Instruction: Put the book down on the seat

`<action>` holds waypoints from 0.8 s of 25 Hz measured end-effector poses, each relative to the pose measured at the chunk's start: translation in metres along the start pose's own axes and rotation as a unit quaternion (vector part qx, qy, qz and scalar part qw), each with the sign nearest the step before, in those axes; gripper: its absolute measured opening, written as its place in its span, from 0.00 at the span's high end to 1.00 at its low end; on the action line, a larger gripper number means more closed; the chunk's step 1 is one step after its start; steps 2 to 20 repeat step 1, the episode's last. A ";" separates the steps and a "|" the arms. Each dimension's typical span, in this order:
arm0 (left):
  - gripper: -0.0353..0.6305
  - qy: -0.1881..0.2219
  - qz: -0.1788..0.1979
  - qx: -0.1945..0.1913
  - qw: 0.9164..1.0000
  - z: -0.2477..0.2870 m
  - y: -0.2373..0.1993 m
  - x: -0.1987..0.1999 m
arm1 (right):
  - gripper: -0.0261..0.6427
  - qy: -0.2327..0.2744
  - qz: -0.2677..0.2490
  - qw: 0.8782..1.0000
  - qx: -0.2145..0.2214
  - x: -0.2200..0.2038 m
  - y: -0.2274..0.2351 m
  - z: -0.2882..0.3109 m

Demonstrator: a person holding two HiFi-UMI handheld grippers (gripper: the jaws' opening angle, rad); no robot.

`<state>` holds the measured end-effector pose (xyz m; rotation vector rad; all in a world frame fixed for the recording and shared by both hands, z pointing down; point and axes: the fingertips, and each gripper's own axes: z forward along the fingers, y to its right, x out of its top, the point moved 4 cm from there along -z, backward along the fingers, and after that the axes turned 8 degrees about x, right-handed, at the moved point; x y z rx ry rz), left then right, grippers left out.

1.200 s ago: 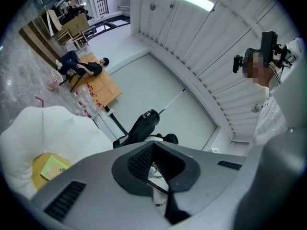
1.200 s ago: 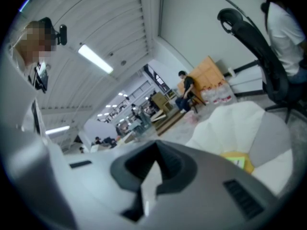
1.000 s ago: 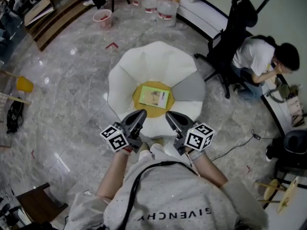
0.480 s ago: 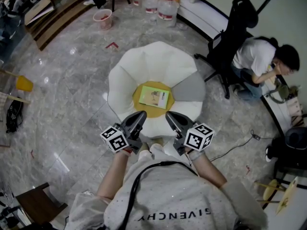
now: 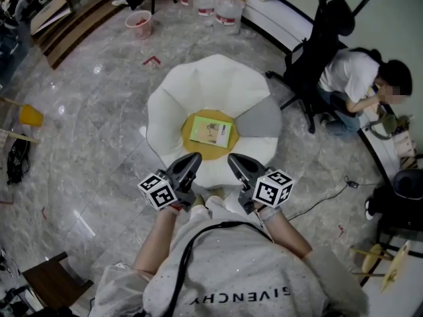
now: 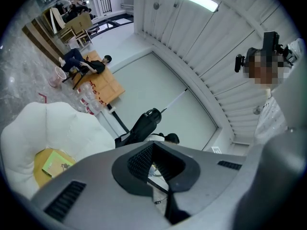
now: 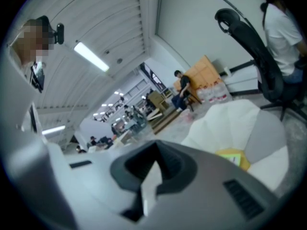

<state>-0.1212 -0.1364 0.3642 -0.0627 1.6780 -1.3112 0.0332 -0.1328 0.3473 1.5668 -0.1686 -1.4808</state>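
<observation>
A green book (image 5: 211,131) lies flat on the yellow middle of the flower-shaped seat (image 5: 211,88), whose petals are white with one grey. Nothing touches the book. Both grippers are held close to the person's chest, short of the seat's near edge. My left gripper (image 5: 193,158) is shut with nothing in it, and my right gripper (image 5: 235,158) is shut and empty as well. The left gripper view has the book (image 6: 56,163) low at its left, beyond the shut jaws. In the right gripper view the book (image 7: 235,158) shows at the right on the seat (image 7: 230,121).
A black office chair (image 5: 317,45) and a seated person (image 5: 360,78) are right of the seat. Water bottles (image 5: 215,2) and a red bucket (image 5: 139,24) stand at the back. A cable (image 5: 324,203) runs over the marble floor at right; a dark stool (image 5: 49,282) is near left.
The grippers and the book have stayed where they were. Only the head view has shifted a little, so the room sits slightly higher in the picture.
</observation>
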 end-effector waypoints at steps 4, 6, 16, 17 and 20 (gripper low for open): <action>0.91 0.000 0.001 -0.001 1.000 0.000 -0.001 -0.001 | 0.94 0.000 0.000 1.000 0.000 -0.001 0.000 0.001; 0.91 0.000 0.001 -0.001 1.000 0.000 -0.001 -0.001 | 0.94 0.000 0.000 1.000 0.000 -0.001 0.000 0.001; 0.91 0.000 0.001 -0.001 1.000 0.000 -0.001 -0.001 | 0.94 0.000 0.000 1.000 0.000 -0.001 0.000 0.001; 0.91 0.000 0.001 -0.001 1.000 0.000 -0.001 -0.001 | 0.94 0.000 0.000 1.000 0.000 -0.001 0.000 0.001; 0.91 0.000 0.001 -0.001 1.000 0.000 -0.001 -0.001 | 0.94 0.000 0.000 1.000 0.000 -0.001 0.000 0.001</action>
